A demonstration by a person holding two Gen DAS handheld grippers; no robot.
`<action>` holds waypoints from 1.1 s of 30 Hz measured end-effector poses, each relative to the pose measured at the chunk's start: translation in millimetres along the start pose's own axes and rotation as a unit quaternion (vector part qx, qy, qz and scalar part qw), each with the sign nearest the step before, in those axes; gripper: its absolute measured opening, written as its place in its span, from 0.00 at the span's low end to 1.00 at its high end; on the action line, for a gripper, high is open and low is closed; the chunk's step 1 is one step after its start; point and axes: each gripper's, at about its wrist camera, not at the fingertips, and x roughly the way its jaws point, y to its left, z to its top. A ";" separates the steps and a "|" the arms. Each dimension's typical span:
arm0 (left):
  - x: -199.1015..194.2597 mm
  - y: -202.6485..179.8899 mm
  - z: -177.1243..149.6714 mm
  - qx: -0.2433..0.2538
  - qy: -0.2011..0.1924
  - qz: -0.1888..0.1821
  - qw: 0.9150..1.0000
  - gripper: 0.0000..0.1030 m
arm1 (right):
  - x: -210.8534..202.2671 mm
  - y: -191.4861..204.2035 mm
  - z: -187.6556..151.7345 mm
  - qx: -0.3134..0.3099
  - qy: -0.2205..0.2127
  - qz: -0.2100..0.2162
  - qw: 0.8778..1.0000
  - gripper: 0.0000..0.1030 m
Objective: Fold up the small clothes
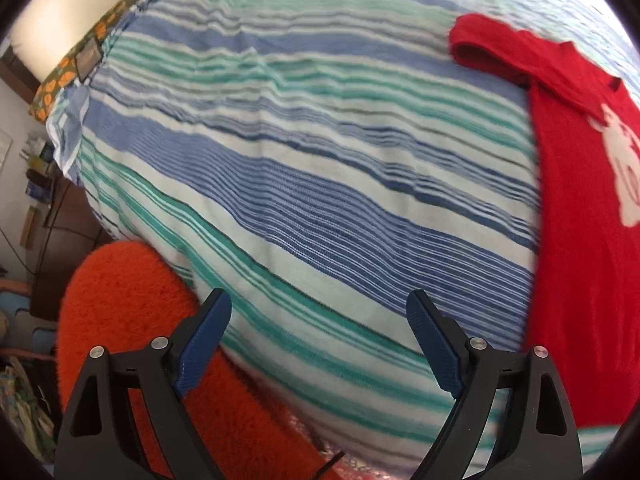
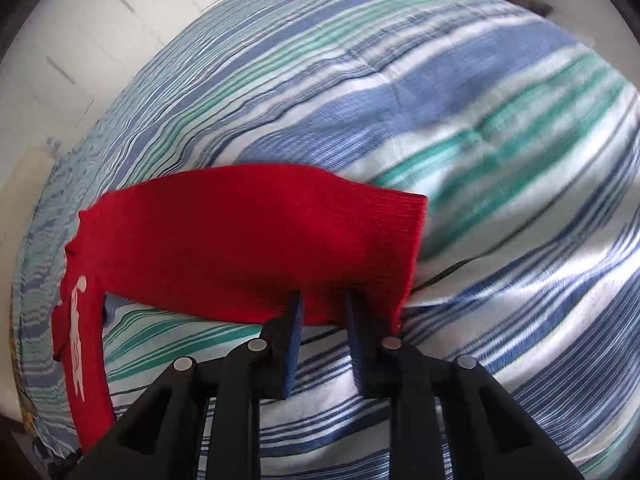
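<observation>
On my left wrist camera, going from the left edge, I see a cluttered dim room corner with dark wooden furniture (image 1: 60, 240), then a shaggy orange-red rug (image 1: 128, 300) low in the frame below the bed's edge. My left gripper (image 1: 319, 320) hangs over that edge with its blue-padded fingers (image 1: 208, 332) spread wide and nothing between them; the left finger shows against the rug, the right one against the bedding. Across the middle runs the blue, green and white striped bedspread (image 1: 300, 160), lightly rippled, with a strip of orange-flowered fabric (image 1: 80, 64) along its far left border. At the right lies the small red knitted sweater with a white print on its front (image 1: 580, 240), spread flat on the bedspread, one sleeve reaching toward the top of the view, well apart from the left gripper. On my right wrist camera, the same sweater's body (image 2: 84, 340) runs down the left side, white print showing, and its red sleeve (image 2: 260, 240) stretches rightward across the bedspread (image 2: 500, 140) to a ribbed cuff. My right gripper (image 2: 322, 300) has its jaws drawn narrow, tips at the lower edge of that sleeve near the cuff; I cannot tell whether fabric is actually pinched between them.
</observation>
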 end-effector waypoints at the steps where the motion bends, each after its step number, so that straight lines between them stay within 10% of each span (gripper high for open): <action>1: -9.9 -3.4 -0.5 0.015 -0.012 -0.006 1.000 0.88 | -6.4 -1.5 -4.0 0.002 -0.009 -0.010 1.000 0.15; 5: -56.3 -36.6 23.0 0.116 -0.082 -0.040 0.989 0.88 | -41.9 19.0 -25.1 -0.057 -0.027 -0.037 0.997 0.20; 9: -105.1 -105.0 68.4 0.264 -0.205 -0.055 0.941 0.97 | -91.8 49.0 -54.0 -0.141 -0.057 -0.030 0.988 0.31; 13: -82.5 -185.9 107.4 0.387 -0.212 -0.056 0.896 0.97 | -131.6 71.3 -96.0 -0.202 -0.108 -0.048 0.972 0.51; 17: -33.1 -249.2 130.3 0.423 -0.141 -0.052 0.893 0.69 | -148.3 70.9 -108.0 -0.189 -0.130 -0.057 0.972 0.51; 25: 5.9 -297.3 135.7 0.445 -0.142 -0.014 0.884 0.67 | -137.4 41.7 -92.3 -0.116 -0.094 -0.039 0.988 0.51; 28: 15.1 -305.7 141.9 0.431 -0.145 -0.003 0.890 0.55 | -134.1 41.5 -92.3 -0.117 -0.088 -0.041 0.988 0.51; 31: 26.2 -305.1 155.4 0.399 -0.123 -0.018 0.909 0.01 | -131.7 48.9 -95.0 -0.134 -0.088 -0.053 0.986 0.51; 33: 18.6 -287.0 169.2 0.343 -0.144 -0.033 0.928 0.00 | -130.4 54.1 -96.9 -0.147 -0.089 -0.060 0.983 0.51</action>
